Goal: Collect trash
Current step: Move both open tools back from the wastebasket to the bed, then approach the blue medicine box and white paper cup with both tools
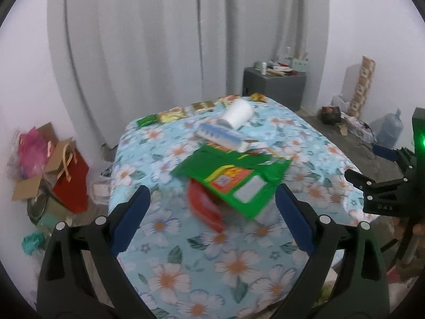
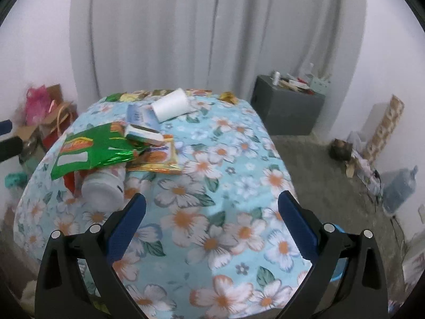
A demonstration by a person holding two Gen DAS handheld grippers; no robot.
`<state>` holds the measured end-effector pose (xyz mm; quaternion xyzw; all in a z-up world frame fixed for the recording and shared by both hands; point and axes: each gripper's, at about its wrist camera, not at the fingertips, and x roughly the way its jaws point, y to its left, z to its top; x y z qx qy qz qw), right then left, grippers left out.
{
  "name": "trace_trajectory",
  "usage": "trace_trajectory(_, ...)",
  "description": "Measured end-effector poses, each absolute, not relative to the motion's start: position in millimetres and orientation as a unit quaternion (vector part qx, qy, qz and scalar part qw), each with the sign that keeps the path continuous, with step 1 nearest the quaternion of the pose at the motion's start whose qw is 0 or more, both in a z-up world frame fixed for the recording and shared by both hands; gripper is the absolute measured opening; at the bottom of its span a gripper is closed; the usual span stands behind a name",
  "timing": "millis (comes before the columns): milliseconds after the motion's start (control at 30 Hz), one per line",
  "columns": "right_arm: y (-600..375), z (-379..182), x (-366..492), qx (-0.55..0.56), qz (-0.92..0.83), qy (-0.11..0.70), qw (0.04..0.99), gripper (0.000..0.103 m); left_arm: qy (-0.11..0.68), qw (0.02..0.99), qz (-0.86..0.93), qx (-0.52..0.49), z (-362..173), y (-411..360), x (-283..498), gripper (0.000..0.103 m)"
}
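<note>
Tablecloth (image 2: 212, 159) light blue, white-orange flowers; wrapper (image 1: 233, 178) green; paper roll (image 2: 171, 106) white; curtain (image 2: 212, 26) grey.

Counts on the flowered table (image 2: 212, 212)

One white paper roll (image 2: 171, 107), one large green bag (image 1: 233, 175), one white tub (image 2: 102, 190), one orange biscuit packet (image 2: 159, 156), two small cartons (image 2: 143, 135) (image 2: 140, 115), and roughly five small wrappers (image 1: 172, 114) along the far edge.

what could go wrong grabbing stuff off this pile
1. The green foil bag lies over a white jar on its side; pulling the bag may roll the jar toward the table edge.
2. The white paper roll also lies on its side and could roll if bumped.
</note>
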<state>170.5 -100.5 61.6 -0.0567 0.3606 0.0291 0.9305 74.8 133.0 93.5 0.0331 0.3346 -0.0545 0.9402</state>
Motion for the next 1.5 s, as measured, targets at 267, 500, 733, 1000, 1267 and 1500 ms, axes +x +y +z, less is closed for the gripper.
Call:
trace_trajectory(267, -99.6, 46.5, 193.1, 0.003, 0.047, 0.389, 0.92, 0.097, 0.352, 0.935, -0.024, -0.016, 75.9, 176.3, 86.9, 0.091)
trace_trajectory(500, -98.6, 41.7, 211.8, 0.019, 0.03, 0.401, 0.916, 0.097, 0.357, 0.933, -0.019, -0.042, 72.1, 198.1, 99.4, 0.091)
trace_trajectory(733, -91.5, 47.0, 223.7, 0.047, 0.034, 0.403, 0.913, 0.097, 0.355, 0.933, -0.02, -0.059, 69.7, 211.0, 105.2, 0.091)
trace_trajectory(1000, -77.4, 52.7, 229.5, 0.024, 0.016, 0.406, 0.913, 0.097, 0.359, 0.931, -0.022, -0.064, 62.1, 220.5, 105.7, 0.091)
trace_trajectory(1267, -71.0, 68.9, 236.2, 0.011, 0.022, 0.404, 0.915, 0.097, 0.357, 0.931, -0.011, -0.071, 57.4, 233.6, 101.3, 0.091)
trace_trajectory(1500, -70.7, 76.3, 238.1, 0.023, 0.048, 0.398, 0.916, 0.097, 0.356, 0.931, -0.002, -0.077, 55.3, 240.6, 98.8, 0.091)
